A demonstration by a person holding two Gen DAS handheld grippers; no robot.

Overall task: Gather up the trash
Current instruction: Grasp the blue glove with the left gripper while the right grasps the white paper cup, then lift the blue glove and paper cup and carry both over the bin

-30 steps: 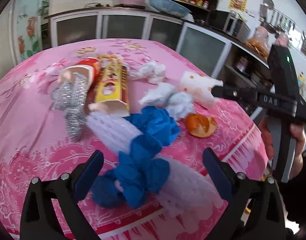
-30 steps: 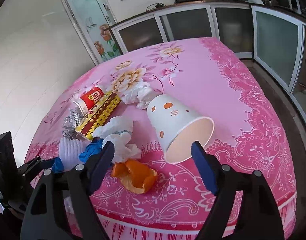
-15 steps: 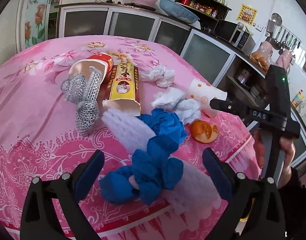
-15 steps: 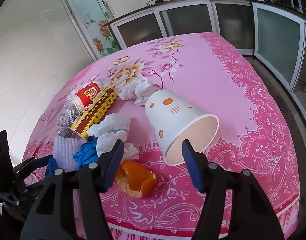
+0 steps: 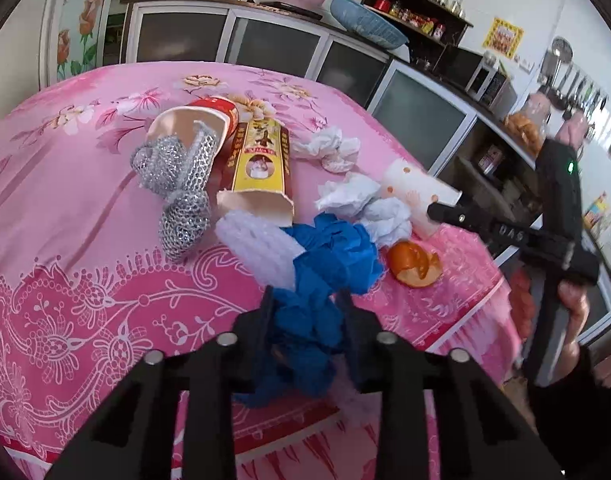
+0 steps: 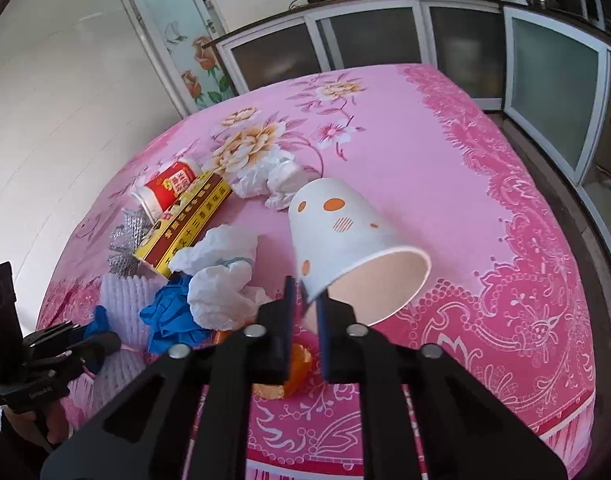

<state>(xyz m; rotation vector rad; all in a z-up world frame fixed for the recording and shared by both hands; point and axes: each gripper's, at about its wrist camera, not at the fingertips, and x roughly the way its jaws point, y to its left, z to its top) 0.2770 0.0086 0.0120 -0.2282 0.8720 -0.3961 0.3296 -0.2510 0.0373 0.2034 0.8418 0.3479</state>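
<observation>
Trash lies on a pink flowered tablecloth (image 5: 65,264). My left gripper (image 5: 305,308) is shut on a crumpled blue glove (image 5: 329,256) that lies over a white foam net (image 5: 257,244). My right gripper (image 6: 305,308) is shut on the rim of a white paper cup with orange dots (image 6: 345,236), which lies on its side; the cup also shows in the left wrist view (image 5: 417,196). An orange peel (image 5: 413,264) lies by the cup, partly hidden under my right gripper in the right wrist view.
Also on the cloth: a yellow carton (image 5: 261,164), a red paper cup (image 5: 201,120), silver mesh (image 5: 181,188), crumpled white tissues (image 5: 357,200) and more tissue (image 5: 329,148). Glass-door cabinets (image 6: 385,40) stand behind. The table edge is near me.
Both grippers have closed: the left onto the blue glove, the right onto the paper cup's rim. Both were wide open a second ago.
</observation>
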